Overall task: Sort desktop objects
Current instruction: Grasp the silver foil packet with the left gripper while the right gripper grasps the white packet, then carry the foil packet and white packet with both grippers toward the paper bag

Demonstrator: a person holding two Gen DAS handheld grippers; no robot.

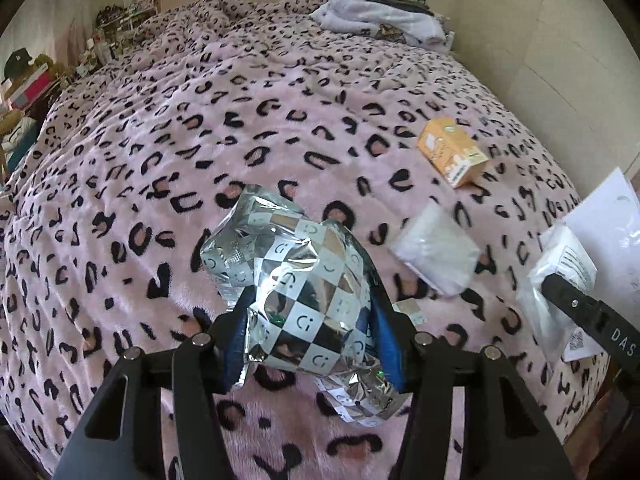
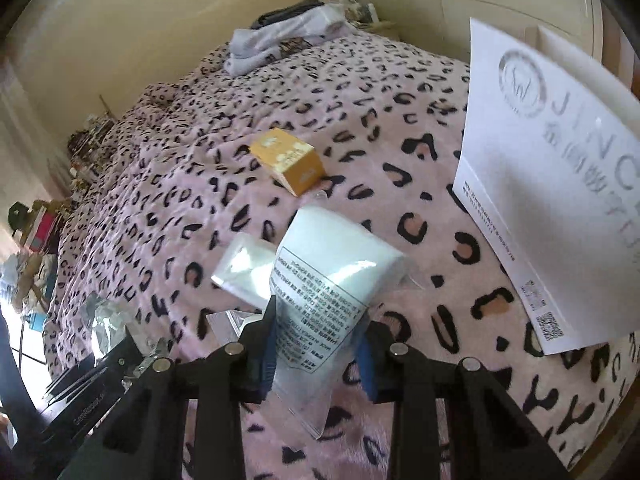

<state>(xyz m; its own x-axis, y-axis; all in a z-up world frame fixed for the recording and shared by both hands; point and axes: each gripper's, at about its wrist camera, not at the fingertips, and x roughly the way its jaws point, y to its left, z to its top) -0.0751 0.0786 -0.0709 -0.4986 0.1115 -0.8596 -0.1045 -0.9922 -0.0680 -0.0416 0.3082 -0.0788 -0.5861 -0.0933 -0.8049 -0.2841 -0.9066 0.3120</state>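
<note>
My left gripper (image 1: 310,320) is shut on a crinkled silver checkered foil bag (image 1: 288,280) and holds it just above the pink leopard-print blanket (image 1: 200,120). My right gripper (image 2: 318,340) is shut on a clear plastic pack of white pads with a printed label (image 2: 332,280); it also shows in the left wrist view (image 1: 560,276). A small white packet (image 1: 436,252) lies on the blanket between the two grippers, also visible in the right wrist view (image 2: 244,268). An orange carton (image 1: 452,152) lies farther back (image 2: 288,160).
A large white printed envelope (image 2: 552,184) lies at the bed's right edge. Folded pale clothes (image 1: 380,16) sit at the far end by the wall. Cluttered shelves (image 1: 116,24) stand along the left side of the bed.
</note>
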